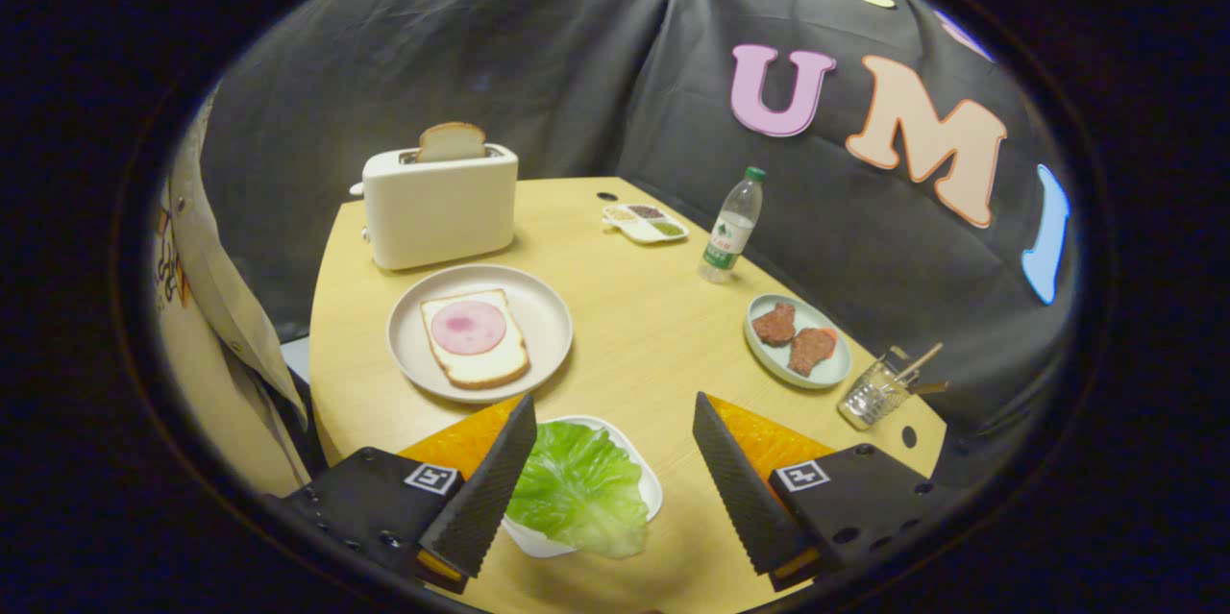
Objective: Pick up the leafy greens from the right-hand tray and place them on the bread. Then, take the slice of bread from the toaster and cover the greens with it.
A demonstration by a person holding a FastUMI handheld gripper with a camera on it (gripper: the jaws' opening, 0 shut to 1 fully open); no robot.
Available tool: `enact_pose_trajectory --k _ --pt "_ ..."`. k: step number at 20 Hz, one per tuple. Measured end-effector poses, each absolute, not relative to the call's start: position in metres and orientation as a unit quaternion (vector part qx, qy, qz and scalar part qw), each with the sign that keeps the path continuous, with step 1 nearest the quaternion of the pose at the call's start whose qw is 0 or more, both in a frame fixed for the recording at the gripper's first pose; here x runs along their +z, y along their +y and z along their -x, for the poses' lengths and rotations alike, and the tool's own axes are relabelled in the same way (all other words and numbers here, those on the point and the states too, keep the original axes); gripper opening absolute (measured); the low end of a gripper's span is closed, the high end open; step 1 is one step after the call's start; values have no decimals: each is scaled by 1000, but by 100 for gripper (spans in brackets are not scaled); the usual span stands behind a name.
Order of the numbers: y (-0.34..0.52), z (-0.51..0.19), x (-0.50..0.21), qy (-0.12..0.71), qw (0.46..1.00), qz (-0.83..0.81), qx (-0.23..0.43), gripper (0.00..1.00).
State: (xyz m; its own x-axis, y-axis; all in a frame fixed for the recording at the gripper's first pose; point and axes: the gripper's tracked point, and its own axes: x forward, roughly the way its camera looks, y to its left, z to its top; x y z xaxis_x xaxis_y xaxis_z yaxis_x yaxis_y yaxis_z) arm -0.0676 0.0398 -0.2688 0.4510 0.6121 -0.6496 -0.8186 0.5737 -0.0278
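Observation:
A green lettuce leaf (581,489) lies on a small white tray (646,475) close in, between my fingers and nearer the left one. My gripper (615,417) is open above it and touches nothing. Beyond the left finger a round white plate (543,307) holds a slice of bread (476,337) topped with a pink round of ham. Behind the plate stands a cream toaster (440,206) with a second bread slice (451,142) sticking up from its slot.
A pale blue plate (834,369) with two brown meat pieces sits beyond the right finger. A water bottle (732,228), a small divided condiment dish (646,222) and a glass (873,395) holding utensils stand along the wooden table's far and right edge.

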Motion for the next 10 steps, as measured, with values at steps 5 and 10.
enact_pose_trajectory --k 5,10 --pt "41 80 -304 328 808 190 452 100" --pt "35 88 -334 358 786 197 464 100"
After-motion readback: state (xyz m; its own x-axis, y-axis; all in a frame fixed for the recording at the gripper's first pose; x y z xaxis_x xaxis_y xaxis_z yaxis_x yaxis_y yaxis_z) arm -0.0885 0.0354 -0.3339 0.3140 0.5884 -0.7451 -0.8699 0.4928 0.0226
